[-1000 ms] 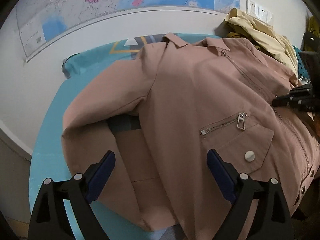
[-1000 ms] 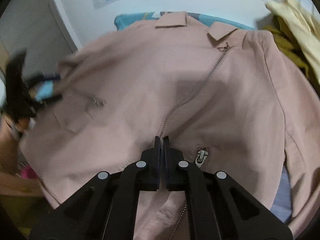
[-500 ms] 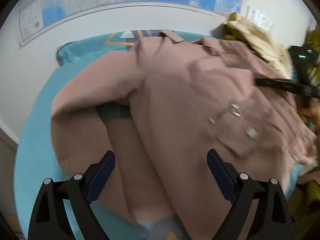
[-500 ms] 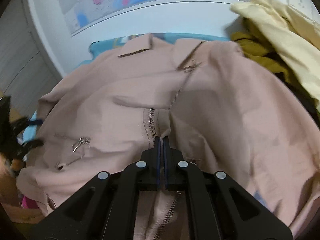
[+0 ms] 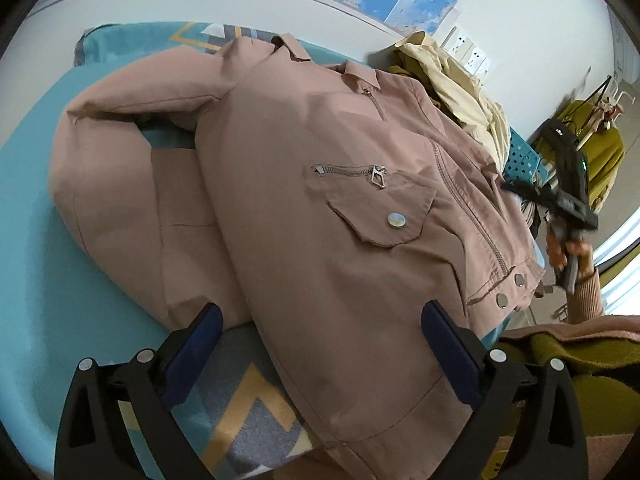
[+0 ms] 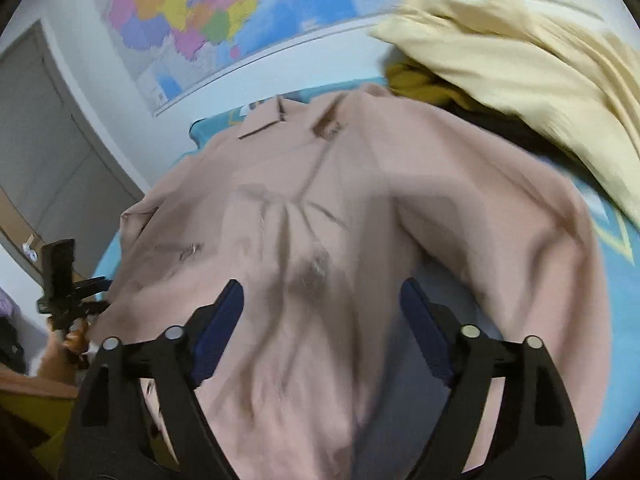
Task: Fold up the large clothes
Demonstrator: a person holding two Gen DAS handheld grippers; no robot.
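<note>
Dusty-pink zippered cotton jacket (image 5: 320, 208) lies spread on the teal patterned tabletop (image 5: 36, 240), and with both grippers' fingers (image 5: 192, 344) opening, clamping nothing, its loose front panel could slump unfolded.

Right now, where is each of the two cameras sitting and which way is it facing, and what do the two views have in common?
Left wrist: rides the left gripper, looking down along its fingers across the pink jacket toward the map wall; jaws opening, nothing between the pads; the right gripper and its hand show at the right.
Right wrist: rides the right gripper, facing the jacket's collar and the yellow clothes pile; jaws opening, clear of the fabric; the left gripper shows at the left.
Shared: jacket, teal blanket, wall map.
</note>
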